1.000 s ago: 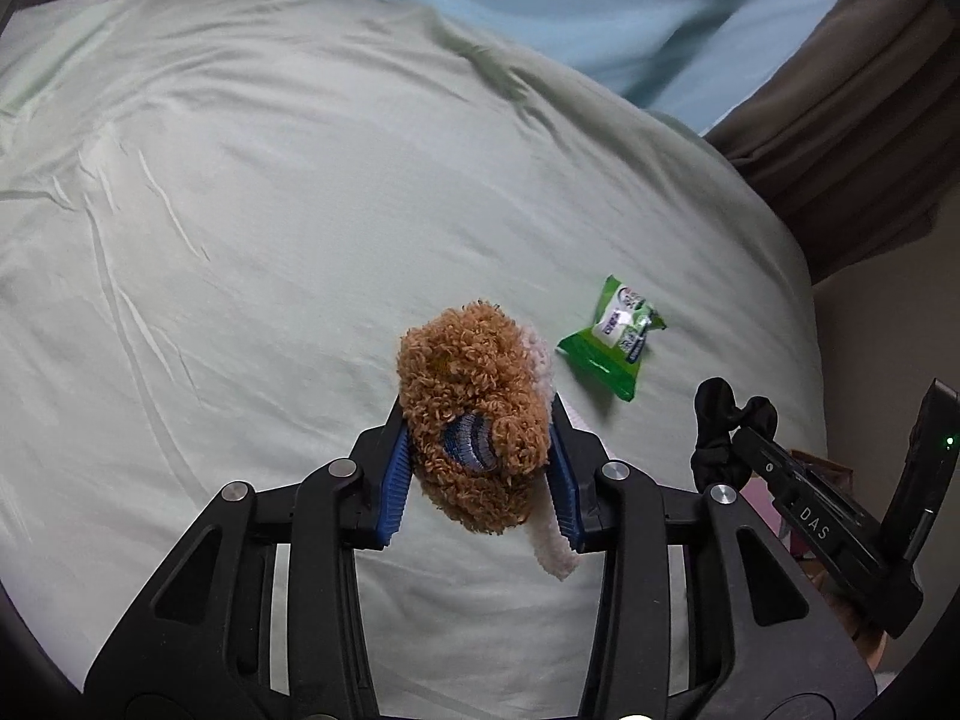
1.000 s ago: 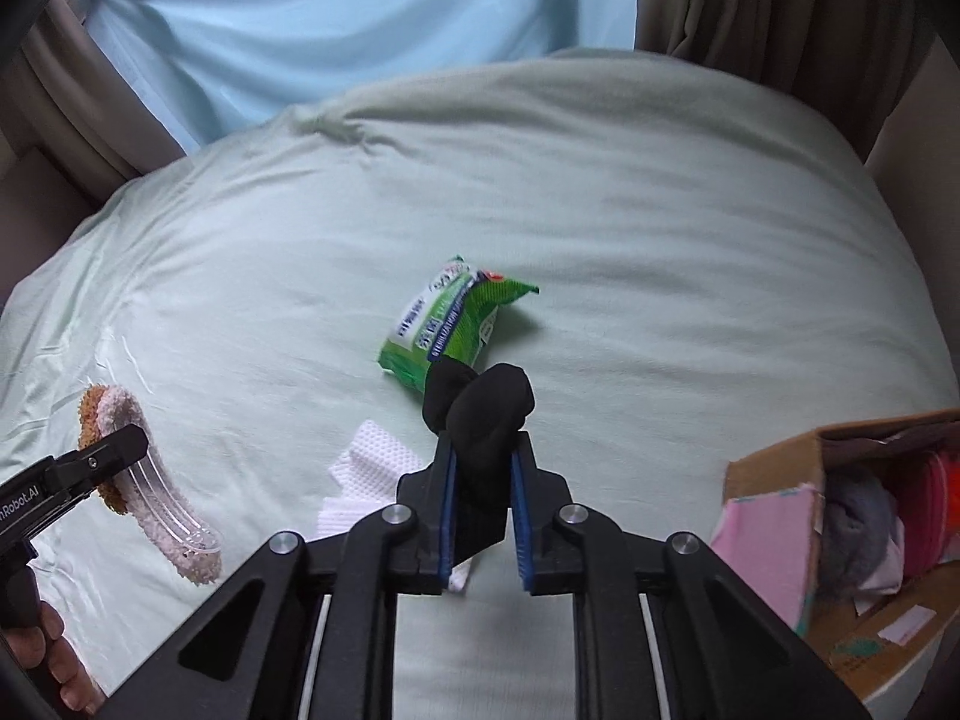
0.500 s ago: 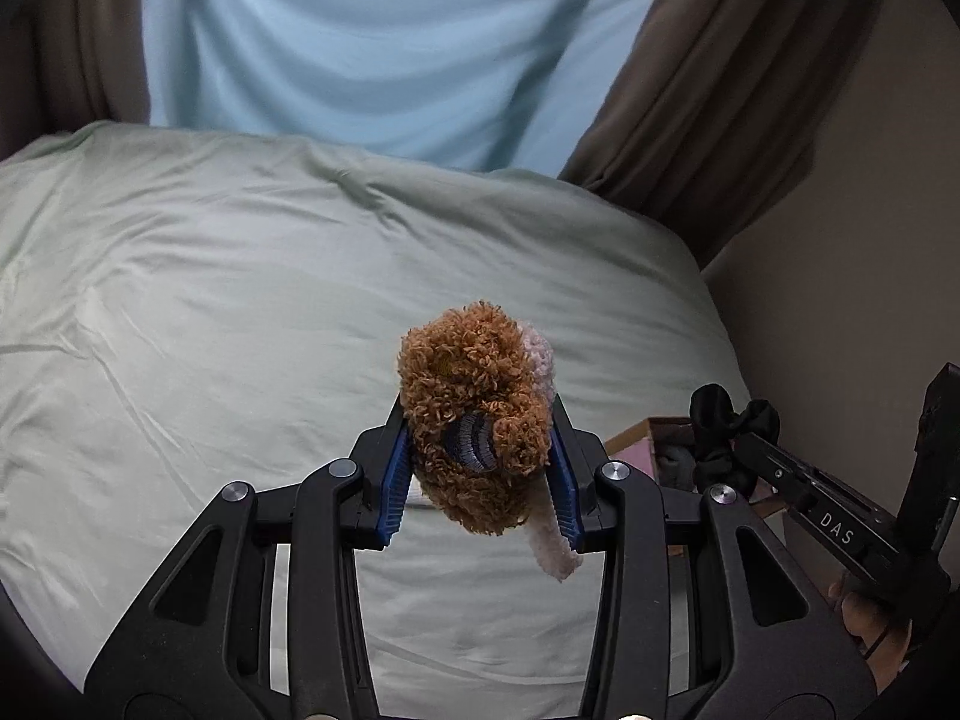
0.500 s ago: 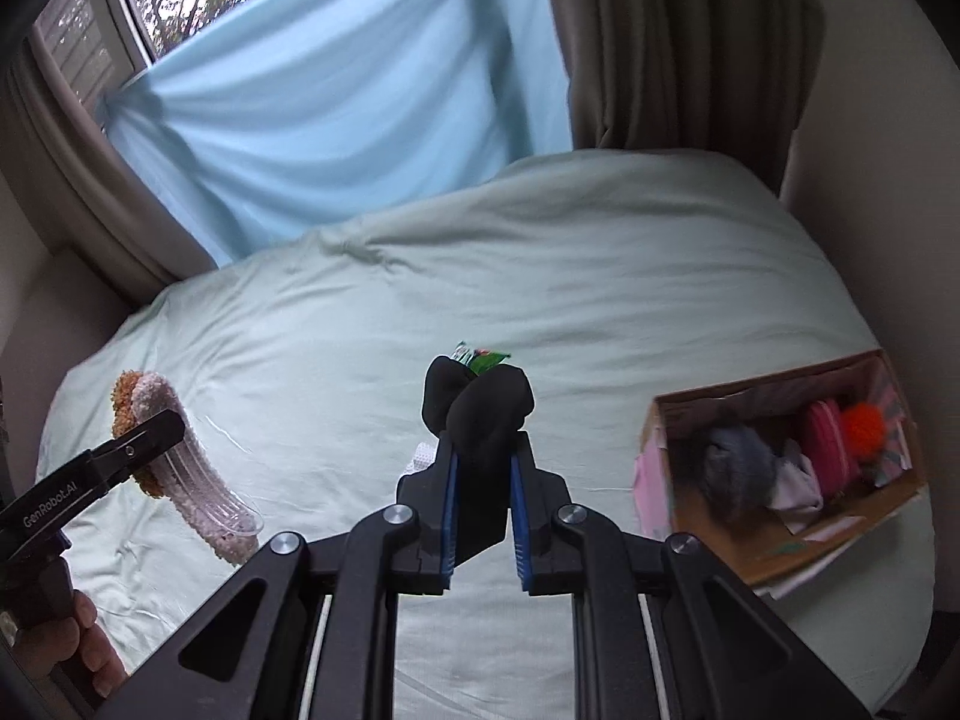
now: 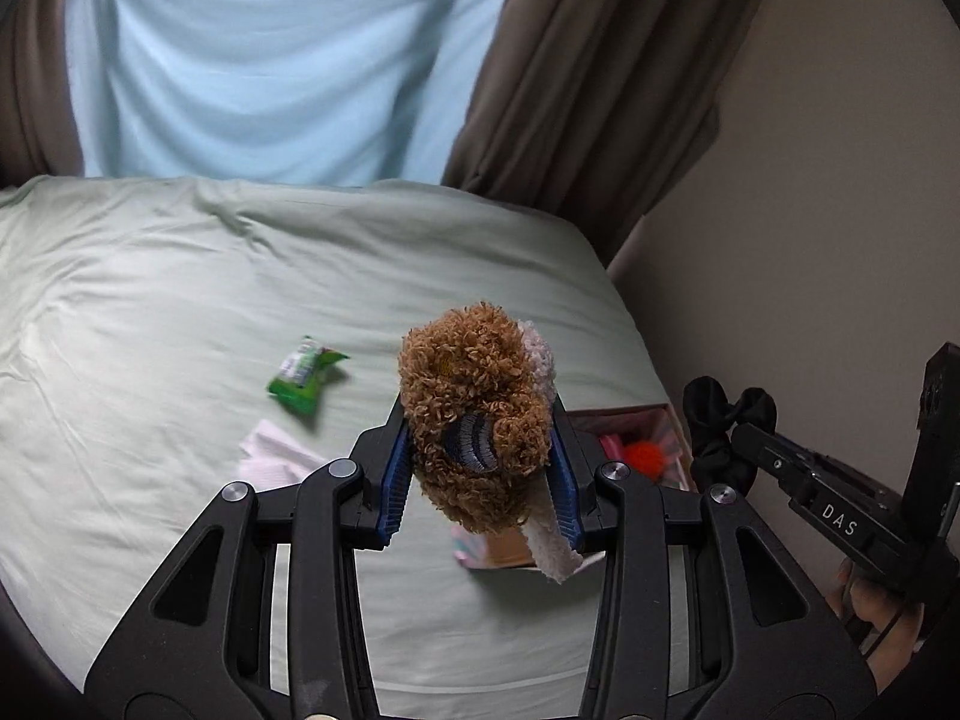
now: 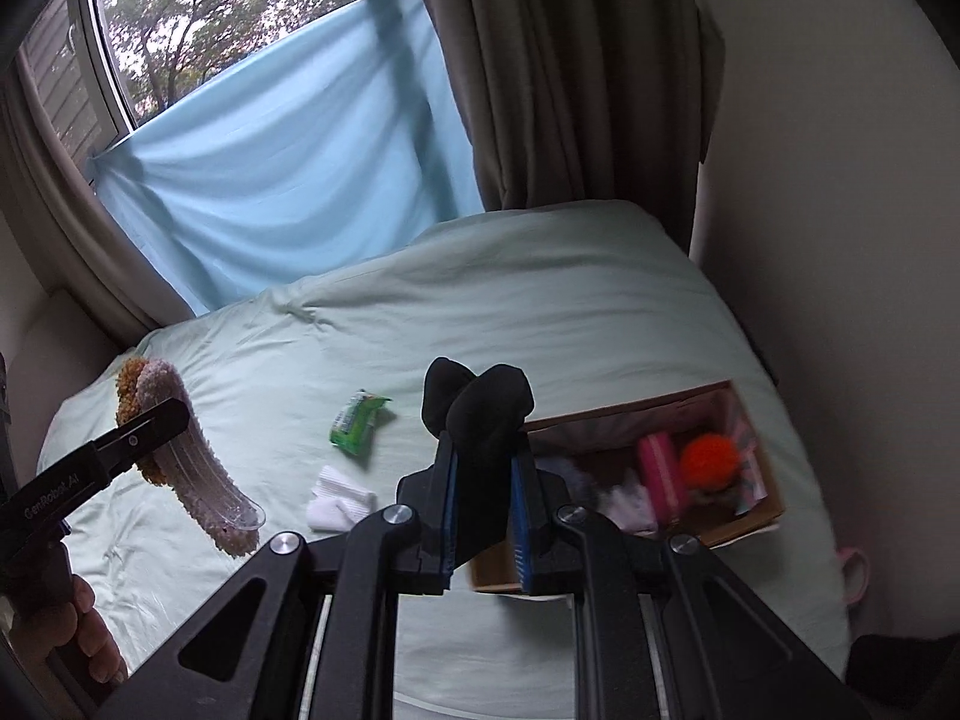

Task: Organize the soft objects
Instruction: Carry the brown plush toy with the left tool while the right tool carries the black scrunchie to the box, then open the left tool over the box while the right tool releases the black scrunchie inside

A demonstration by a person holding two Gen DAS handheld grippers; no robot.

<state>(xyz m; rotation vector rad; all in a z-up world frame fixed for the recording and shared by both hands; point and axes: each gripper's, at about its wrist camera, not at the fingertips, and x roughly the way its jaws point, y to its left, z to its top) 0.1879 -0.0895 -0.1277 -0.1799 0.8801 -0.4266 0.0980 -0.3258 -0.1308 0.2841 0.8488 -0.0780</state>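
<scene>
Slipper [image 5: 474, 420] in left jaws, black sock [image 6: 480, 420] in right jaws, both carried; next, drop into box [image 6: 744, 516] at the bed's right edge.

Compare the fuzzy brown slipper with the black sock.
The fuzzy brown slipper is curly-piled and bulky, with a pale lining; the black sock is smooth, plain and slimmer. The slipper sits in the left gripper, the sock in the right gripper. Both are soft, clamped and off the bed.
</scene>
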